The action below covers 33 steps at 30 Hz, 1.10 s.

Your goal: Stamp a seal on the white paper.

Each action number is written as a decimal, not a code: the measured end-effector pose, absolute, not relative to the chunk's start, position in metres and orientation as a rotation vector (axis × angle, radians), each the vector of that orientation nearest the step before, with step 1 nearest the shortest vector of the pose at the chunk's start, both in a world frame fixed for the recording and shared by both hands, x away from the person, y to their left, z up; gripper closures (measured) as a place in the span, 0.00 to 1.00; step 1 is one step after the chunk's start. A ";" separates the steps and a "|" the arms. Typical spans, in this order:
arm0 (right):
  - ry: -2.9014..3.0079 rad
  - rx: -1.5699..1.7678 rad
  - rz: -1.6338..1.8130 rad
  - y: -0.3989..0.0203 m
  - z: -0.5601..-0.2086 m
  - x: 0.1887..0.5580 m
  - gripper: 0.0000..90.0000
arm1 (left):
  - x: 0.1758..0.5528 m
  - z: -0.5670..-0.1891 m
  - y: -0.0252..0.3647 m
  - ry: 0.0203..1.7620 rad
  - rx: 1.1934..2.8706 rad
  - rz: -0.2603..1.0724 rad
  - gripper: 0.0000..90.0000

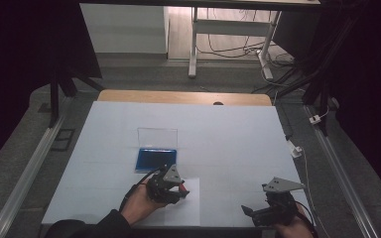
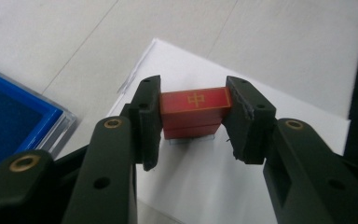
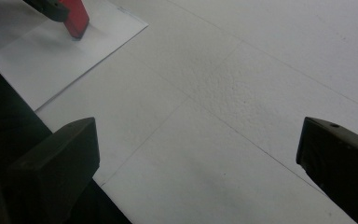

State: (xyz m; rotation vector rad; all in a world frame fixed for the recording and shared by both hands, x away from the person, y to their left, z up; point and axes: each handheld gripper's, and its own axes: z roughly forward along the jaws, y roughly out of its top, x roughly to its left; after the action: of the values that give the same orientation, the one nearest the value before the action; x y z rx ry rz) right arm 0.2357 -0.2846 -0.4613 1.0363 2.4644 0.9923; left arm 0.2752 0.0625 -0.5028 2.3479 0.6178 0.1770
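Left gripper view, nearest first: left tongs (image 2: 193, 116) clamped on a red block (image 2: 193, 112), one black pad pressed against each end, gold character and thin gold border on its upper face. Under the block, a white sheet of paper (image 2: 261, 126), the block's lower edge at or just above it, contact not clear. At the left edge, a blue tray (image 2: 14, 116) with a clear rim, resting on the pale tabletop (image 2: 51, 37) beside the paper. Right gripper view: right tongs (image 3: 196, 163) released, jaws spread wide over bare tabletop with nothing between them; farther off in the upper left corner, the red block tilted over the white sheet. High view, from the near edge: right tongs (image 1: 248, 210) low at the right, held in a hand (image 1: 292, 229), well apart from the block; left tongs (image 1: 182, 191) at centre-left in the other hand (image 1: 139, 206), red block (image 1: 182, 187) over the white sheet (image 1: 188, 208) near the front edge. Just beyond, the blue tray (image 1: 155, 158) with a clear lid (image 1: 157, 136) standing upright behind it. Farther back, a wooden strip (image 1: 183, 97) along the tabletop's far edge, then a white frame (image 1: 193, 44) on the floor.
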 end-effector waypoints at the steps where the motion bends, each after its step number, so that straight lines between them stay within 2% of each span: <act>1: 2.464 1.037 0.992 -0.285 -0.461 0.236 0.00 | 0.275 -0.502 0.063 0.618 2.348 0.178 0.65; 33: 2.466 1.033 0.995 -0.285 -0.461 0.236 0.00 | 0.283 -0.481 0.087 0.689 2.243 0.188 0.65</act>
State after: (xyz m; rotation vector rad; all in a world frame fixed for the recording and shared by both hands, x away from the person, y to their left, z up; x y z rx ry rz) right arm 0.2356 -0.2846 -0.4613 1.0326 2.4660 0.9948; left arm 0.2834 0.0867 -0.4806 2.2431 0.6892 0.1882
